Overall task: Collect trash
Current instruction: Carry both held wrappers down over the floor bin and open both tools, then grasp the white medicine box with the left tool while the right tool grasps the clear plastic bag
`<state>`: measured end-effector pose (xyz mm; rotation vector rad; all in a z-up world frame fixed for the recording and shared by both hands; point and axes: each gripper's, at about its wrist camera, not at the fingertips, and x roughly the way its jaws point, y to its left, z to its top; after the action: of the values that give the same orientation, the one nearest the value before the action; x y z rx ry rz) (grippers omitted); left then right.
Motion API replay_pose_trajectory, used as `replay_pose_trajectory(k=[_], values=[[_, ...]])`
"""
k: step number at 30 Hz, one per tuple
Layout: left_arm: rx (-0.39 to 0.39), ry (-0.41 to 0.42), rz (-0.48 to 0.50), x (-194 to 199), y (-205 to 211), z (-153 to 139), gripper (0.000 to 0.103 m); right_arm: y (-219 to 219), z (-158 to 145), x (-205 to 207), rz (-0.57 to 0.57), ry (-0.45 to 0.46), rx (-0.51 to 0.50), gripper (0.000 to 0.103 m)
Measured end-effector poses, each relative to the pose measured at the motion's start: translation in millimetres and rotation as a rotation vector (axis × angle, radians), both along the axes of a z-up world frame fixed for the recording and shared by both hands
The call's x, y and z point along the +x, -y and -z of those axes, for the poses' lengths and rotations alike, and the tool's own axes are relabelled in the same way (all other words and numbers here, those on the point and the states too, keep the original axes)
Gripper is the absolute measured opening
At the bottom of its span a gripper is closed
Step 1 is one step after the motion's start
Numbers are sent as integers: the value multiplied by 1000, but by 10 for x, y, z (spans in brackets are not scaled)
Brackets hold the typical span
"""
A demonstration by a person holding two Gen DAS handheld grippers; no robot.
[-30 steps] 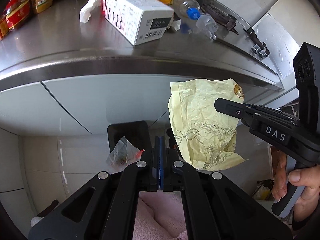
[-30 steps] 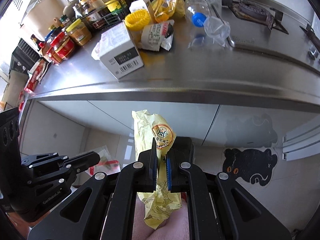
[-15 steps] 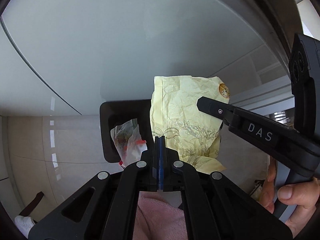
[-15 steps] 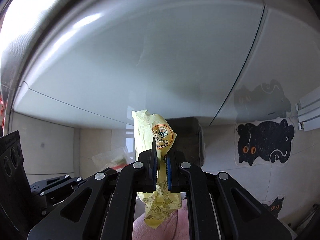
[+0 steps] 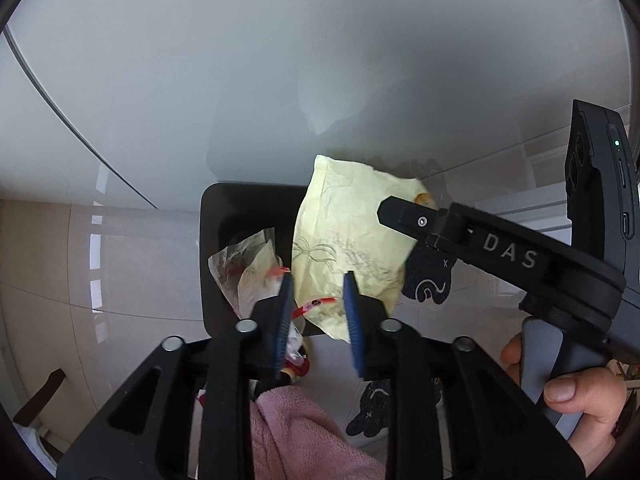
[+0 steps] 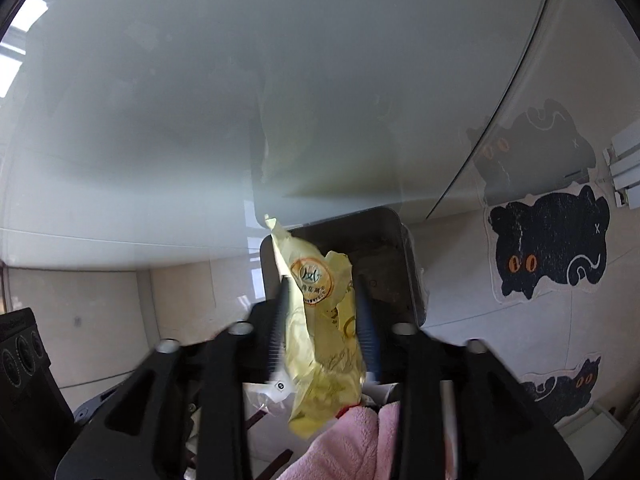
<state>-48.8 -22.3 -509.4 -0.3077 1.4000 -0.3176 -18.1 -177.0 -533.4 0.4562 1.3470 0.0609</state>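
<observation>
A crumpled yellow paper wrapper [image 6: 320,320] with a round orange logo hangs between the open jaws of my right gripper [image 6: 322,300], above a dark square trash bin [image 6: 384,248] on the floor. The same wrapper [image 5: 348,240] shows in the left wrist view beside the right gripper's finger [image 5: 404,212]. My left gripper [image 5: 318,300] is open over the bin [image 5: 212,240]. A clear plastic wrapper with red print [image 5: 252,272] hangs loose by its left finger, over the bin.
A white cabinet front [image 5: 280,80] rises behind the bin. Beige floor tiles [image 5: 140,260] lie to the left. Black cat-shaped floor mats [image 6: 548,240] lie to the right. A pink sleeve [image 5: 304,432] shows below the left gripper.
Both grippers have opened, letting go of the yellow wrapper and the clear plastic wrapper. Both have dropped from counter height to just over the bin.
</observation>
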Motion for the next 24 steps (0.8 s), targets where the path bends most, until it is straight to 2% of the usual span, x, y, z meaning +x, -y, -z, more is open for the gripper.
replay_pose_trajectory(k=[2,4,5,7,10,13,19,24], values=[[9,-2,4,-25,20,-31,30,4,-38,14,6,8,-7,68],[19,-4,7,-49,39,-74,44,18,-99,11,18,5,-3,68],[23,-1,10,-66,51,-116,48,30,-131,13,23,2,4,74],[32,14,14,-88,45,-211,67,55,-238,-7,33,9,9,86],[35,40,7,-131,46,-459,84,40,-498,-36,24,36,-3,98],[43,68,-4,-171,21,-753,92,23,-802,-92,-1,70,-28,100],[52,133,-17,-256,-100,-1410,95,113,-1490,-270,-16,140,-50,100],[50,253,-46,-338,-248,-1987,95,282,-2159,-420,-3,236,-57,100]])
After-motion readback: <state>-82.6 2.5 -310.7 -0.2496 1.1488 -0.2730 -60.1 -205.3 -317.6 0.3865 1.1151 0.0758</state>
